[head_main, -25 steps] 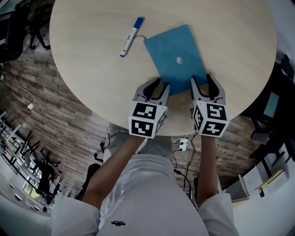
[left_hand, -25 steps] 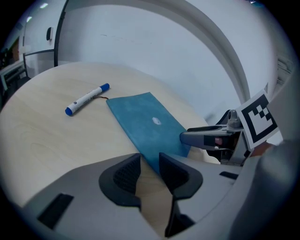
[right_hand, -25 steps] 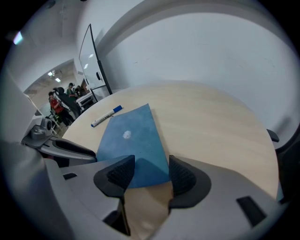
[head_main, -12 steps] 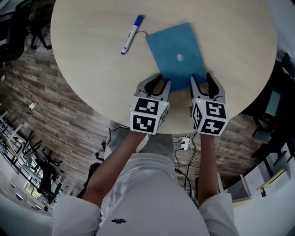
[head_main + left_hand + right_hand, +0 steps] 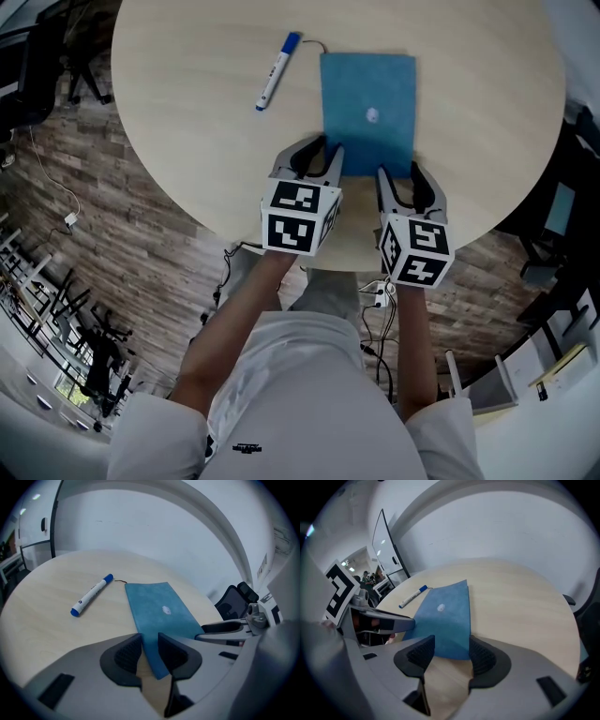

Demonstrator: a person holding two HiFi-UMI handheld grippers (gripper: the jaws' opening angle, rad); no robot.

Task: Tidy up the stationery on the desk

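A blue notebook (image 5: pixel 367 103) lies flat and square on the round pale wooden table (image 5: pixel 187 122), its short near edge towards me. A white marker with a blue cap (image 5: pixel 277 71) lies to the left of it, apart. My left gripper (image 5: pixel 317 152) is at the notebook's near left corner (image 5: pixel 151 641). Its jaws stand a narrow gap apart and bracket that corner. My right gripper (image 5: pixel 401 175) is open, wider, around the near right corner (image 5: pixel 452 641). Both gripper views show the notebook (image 5: pixel 157 606) (image 5: pixel 440 616) and the marker (image 5: pixel 91 601) (image 5: pixel 412 597).
The table's near edge runs just under both grippers. On the plank floor below lie cables and a white power strip (image 5: pixel 378 293). Office chairs (image 5: pixel 94 361) stand at the left, and a black chair (image 5: pixel 236 602) stands beyond the table. A whiteboard (image 5: pixel 389 550) stands far off.
The notebook has turned clockwise from a slant to square with me and slid slightly away. Both grippers stayed at its near corners and moved with it. The marker has kept its place on the table.
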